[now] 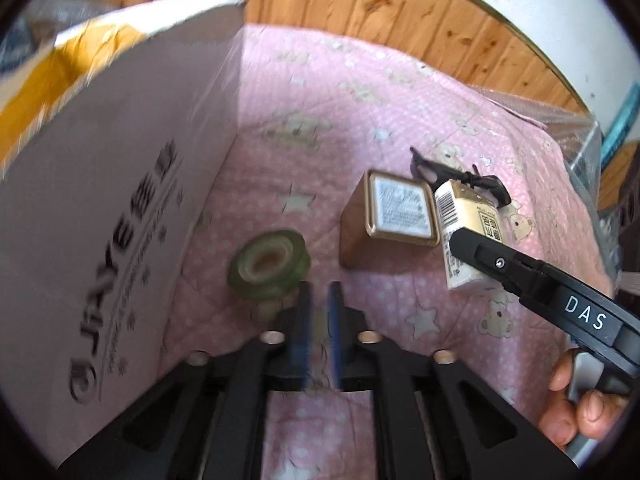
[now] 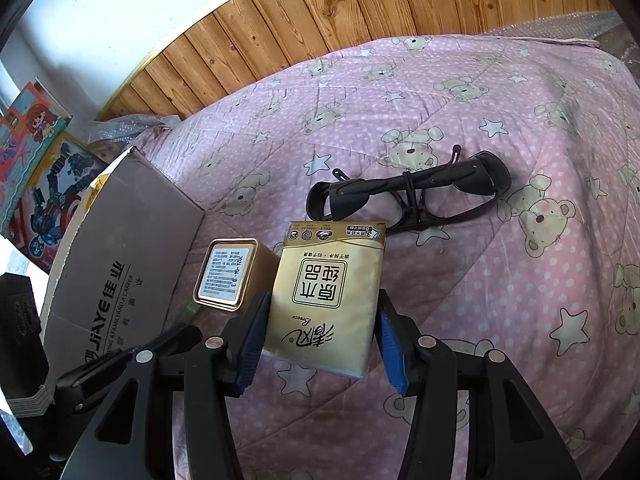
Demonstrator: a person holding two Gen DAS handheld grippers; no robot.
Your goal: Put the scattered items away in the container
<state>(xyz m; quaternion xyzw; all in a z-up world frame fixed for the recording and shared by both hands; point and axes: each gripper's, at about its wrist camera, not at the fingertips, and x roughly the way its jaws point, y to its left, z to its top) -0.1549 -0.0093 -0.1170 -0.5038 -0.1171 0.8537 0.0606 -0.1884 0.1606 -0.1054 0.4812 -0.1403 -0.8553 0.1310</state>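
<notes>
Spanning both views, a pink bear-print quilt (image 2: 480, 128) on the bed carries every item, and it ends at a wood-panelled wall (image 2: 320, 20) toward 12 o'clock. The cardboard box (image 2: 116, 264), the task's container, stands at 9 o'clock of the cluster with its top open, placed near enough for short transfers; its tall side wall is the edge anything lifted must clear. Black glasses (image 2: 412, 196) lie folded at 1 o'clock of the tissue pack (image 2: 328, 296), just beside its far end. The pack lies flat between the blue pads (image 2: 390, 348) of the right hand-held gripper (image 2: 320, 340), whose jaws are spread and straddle it, the left pad seemingly touching; a grasp appears imminent. A gold tin (image 2: 228, 276) sits just beside the pack at 9 o'clock, leaving that finger little room. The green tape roll (image 1: 268, 264) lies near the box's base, ahead of the left hand-held gripper (image 1: 320, 328), whose jaws stand close together, parted by a narrow gap and grasping nothing. Bare quilt at 3 o'clock offers freer room.
</notes>
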